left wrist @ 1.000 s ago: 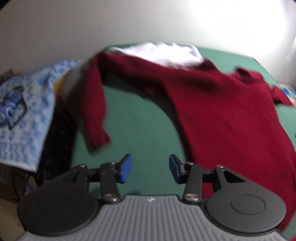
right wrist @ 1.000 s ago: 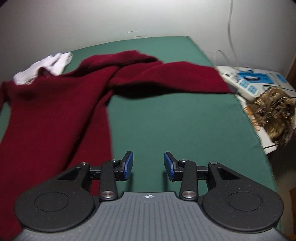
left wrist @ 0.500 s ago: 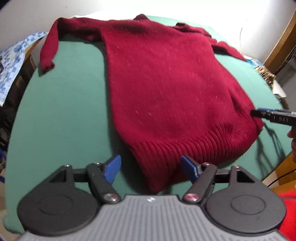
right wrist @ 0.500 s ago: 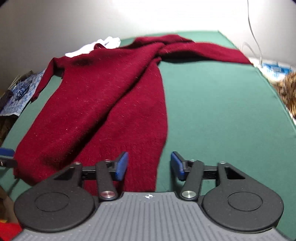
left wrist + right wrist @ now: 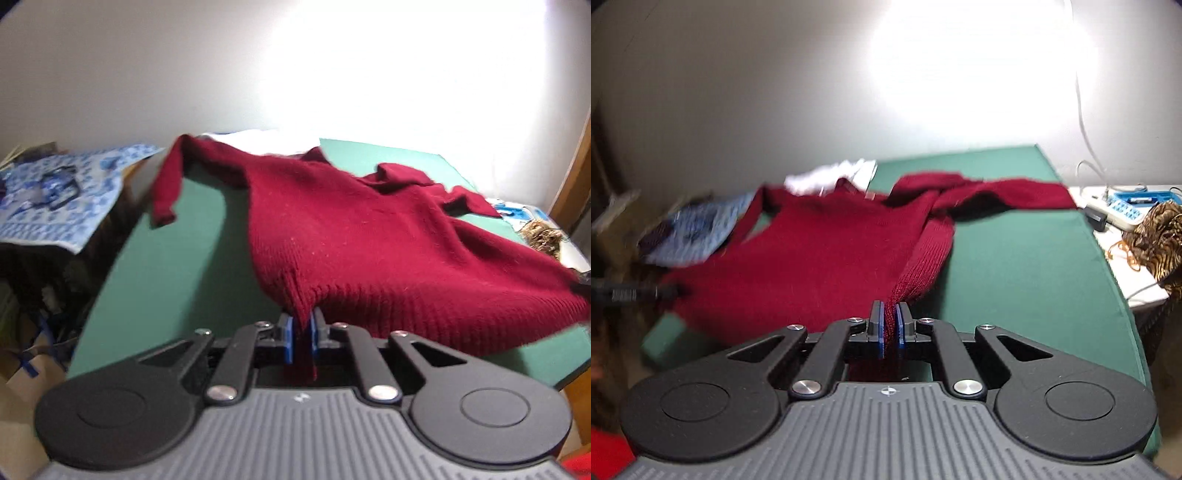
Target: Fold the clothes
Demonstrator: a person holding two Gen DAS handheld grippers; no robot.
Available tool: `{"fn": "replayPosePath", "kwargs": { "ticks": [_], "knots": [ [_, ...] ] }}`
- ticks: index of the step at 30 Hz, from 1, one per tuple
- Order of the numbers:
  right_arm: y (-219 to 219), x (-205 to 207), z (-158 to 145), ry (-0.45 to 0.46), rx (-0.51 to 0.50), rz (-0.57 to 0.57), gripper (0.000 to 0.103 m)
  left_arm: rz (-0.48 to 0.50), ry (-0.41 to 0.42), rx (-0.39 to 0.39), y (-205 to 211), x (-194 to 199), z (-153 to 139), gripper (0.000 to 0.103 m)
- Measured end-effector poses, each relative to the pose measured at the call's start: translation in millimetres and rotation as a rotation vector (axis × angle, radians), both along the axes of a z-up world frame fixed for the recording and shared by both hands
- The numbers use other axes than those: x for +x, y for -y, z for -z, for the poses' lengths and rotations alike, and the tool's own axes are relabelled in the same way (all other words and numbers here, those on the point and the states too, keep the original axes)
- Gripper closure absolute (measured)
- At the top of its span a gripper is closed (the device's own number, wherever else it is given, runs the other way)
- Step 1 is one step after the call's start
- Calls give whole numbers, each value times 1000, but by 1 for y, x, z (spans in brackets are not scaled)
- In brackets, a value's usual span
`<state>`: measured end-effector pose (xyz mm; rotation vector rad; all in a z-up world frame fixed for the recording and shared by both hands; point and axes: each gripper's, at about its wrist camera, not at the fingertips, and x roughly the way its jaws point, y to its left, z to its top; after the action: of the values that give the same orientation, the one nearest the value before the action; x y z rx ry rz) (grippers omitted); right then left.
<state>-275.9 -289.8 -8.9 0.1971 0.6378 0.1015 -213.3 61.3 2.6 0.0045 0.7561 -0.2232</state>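
A dark red knit sweater [image 5: 369,236] lies spread on the green table [image 5: 177,266], its ribbed hem lifted toward me. My left gripper [image 5: 302,318] is closing, and its blue pads pinch one corner of the hem. In the right wrist view the same sweater [image 5: 820,258] stretches away over the table [image 5: 1015,266]. My right gripper [image 5: 889,306] is closing as well, with the other hem corner pressed between its pads. One sleeve [image 5: 166,192] hangs over the table's far left edge. The other sleeve [image 5: 1008,195] lies folded across the far right.
A white garment [image 5: 827,175] lies behind the sweater's collar. A blue patterned cloth [image 5: 66,199] covers a surface left of the table. Right of the table sit a blue-and-white device [image 5: 1126,206] and a striped brown fabric heap [image 5: 1160,236]. A white cable [image 5: 1086,122] hangs down the wall.
Both grippers went from open above the sweater to shut on its hem corners. The hem has come up off the table and both views have swung toward the wall.
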Motion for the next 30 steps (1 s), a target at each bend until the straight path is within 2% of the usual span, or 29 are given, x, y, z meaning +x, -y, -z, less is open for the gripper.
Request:
{"fn": "replayPosePath", "kwargs": {
  "ticks": [3, 5, 6, 7, 9, 11, 14, 16, 19, 21, 23, 24, 25, 26, 28, 30],
  "knots": [
    [-16, -3, 32, -117, -64, -38, 95, -28, -123, 66, -1, 6, 34, 93],
    [-23, 0, 49, -190, -135, -13, 95, -50, -198, 117, 0, 6, 52, 93],
    [-22, 3, 52, -208, -151, 5, 95, -56, -208, 130, -1, 3, 56, 93],
    [-18, 4, 51, -206, -145, 24, 94, -58, -200, 133, -2, -2, 55, 91],
    [-6, 3, 42, -162, -93, 67, 85, -58, -160, 142, -3, -13, 47, 80],
    [5, 8, 38, -140, -46, 99, 65, -64, -130, 153, -1, -11, 44, 74],
    [11, 34, 47, -170, 43, 113, 64, -73, -97, 169, 3, -4, 41, 72],
    [8, 46, 58, -208, 94, 104, 64, -86, -100, 165, 3, -2, 42, 61],
    [2, 55, 68, -217, 162, 94, 61, -125, -125, 129, -5, -3, 42, 54],
    [-5, 57, 69, -201, 155, 73, 55, -149, -148, 92, -12, -2, 45, 51],
    [-16, 56, 68, -179, 91, 38, 55, -165, -167, 61, -15, 0, 51, 52],
    [-21, 56, 68, -168, 60, 21, 58, -169, -173, 51, -14, 3, 55, 56],
    [-27, 56, 68, -157, 21, 4, 74, -174, -180, 42, -14, 5, 59, 68],
    [-28, 57, 68, -151, -11, 0, 94, -171, -186, 45, -11, 6, 63, 78],
    [-25, 57, 67, -150, -34, 13, 95, -150, -171, 75, -2, 5, 64, 92],
    [-12, 48, 60, -147, -36, 40, 96, -120, -165, 126, 7, 3, 62, 97]
  ]
}}
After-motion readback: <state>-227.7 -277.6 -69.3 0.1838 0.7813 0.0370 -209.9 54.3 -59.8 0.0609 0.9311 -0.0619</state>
